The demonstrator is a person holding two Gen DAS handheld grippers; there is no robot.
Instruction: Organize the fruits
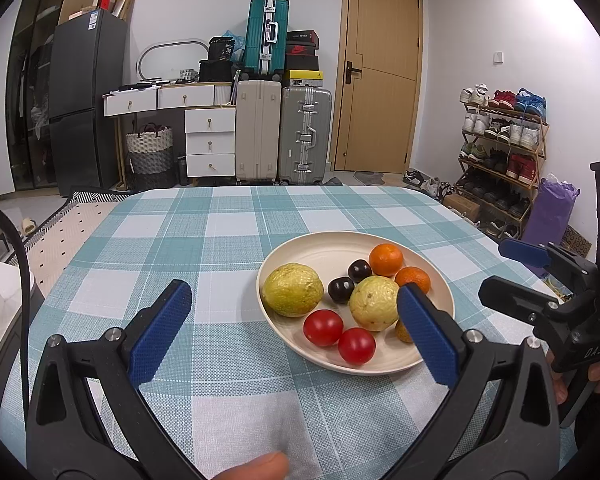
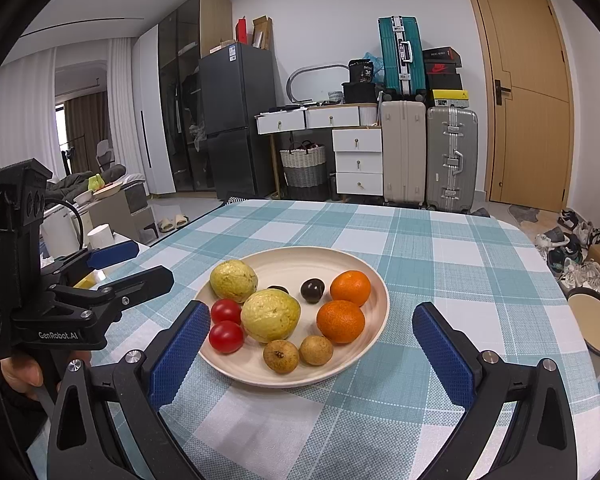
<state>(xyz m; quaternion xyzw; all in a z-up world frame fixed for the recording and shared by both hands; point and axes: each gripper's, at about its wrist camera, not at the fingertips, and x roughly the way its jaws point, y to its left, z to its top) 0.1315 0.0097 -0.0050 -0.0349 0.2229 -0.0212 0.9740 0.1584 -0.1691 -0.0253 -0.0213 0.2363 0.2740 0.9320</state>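
Note:
A cream plate (image 1: 320,250) (image 2: 284,376) sits on the checked tablecloth and holds two yellow-green guavas (image 1: 293,289) (image 2: 271,315), two oranges (image 1: 385,259) (image 2: 340,321), two red tomatoes (image 1: 323,327) (image 2: 225,336), two dark plums (image 1: 340,289) (image 2: 312,290) and two small brown longans (image 2: 281,356). My left gripper (image 1: 294,332) is open and empty, low in front of the plate's near left side. My right gripper (image 2: 310,360) is open and empty, its fingers either side of the plate's near edge. Each gripper shows in the other's view (image 1: 524,276) (image 2: 128,264).
The table (image 1: 180,240) (image 2: 460,260) carries a teal and white checked cloth. A round stool (image 2: 594,326) stands past the table's right edge. Suitcases, drawers, a fridge and a shoe rack line the far wall.

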